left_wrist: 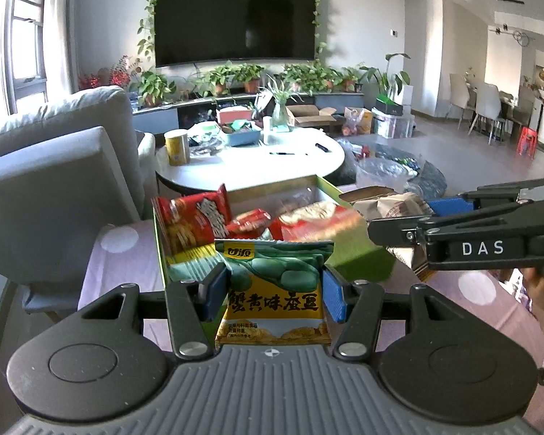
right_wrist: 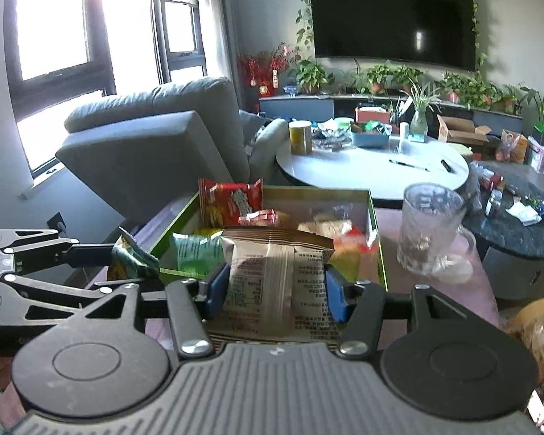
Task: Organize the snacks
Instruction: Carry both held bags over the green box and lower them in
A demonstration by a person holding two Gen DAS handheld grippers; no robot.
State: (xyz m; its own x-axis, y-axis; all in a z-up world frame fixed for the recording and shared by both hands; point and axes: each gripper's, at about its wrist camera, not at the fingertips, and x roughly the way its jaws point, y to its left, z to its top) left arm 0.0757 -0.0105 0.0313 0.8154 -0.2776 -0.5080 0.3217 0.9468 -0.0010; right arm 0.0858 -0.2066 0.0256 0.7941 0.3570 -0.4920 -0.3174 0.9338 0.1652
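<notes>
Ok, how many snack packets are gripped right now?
2. The green-and-yellow bean packet is in the left gripper; the beige packet is in the right gripper. More packets sit in the green box.

A: Left wrist view?
B: From behind its fingers, close over the green box (left_wrist: 348, 250), facing the television (left_wrist: 235, 18) at twelve o'clock.
A: Right wrist view?
B: Same nearness; television (right_wrist: 391, 18) at one o'clock. Shared: box (right_wrist: 375, 217), round table (right_wrist: 373, 170).
</notes>
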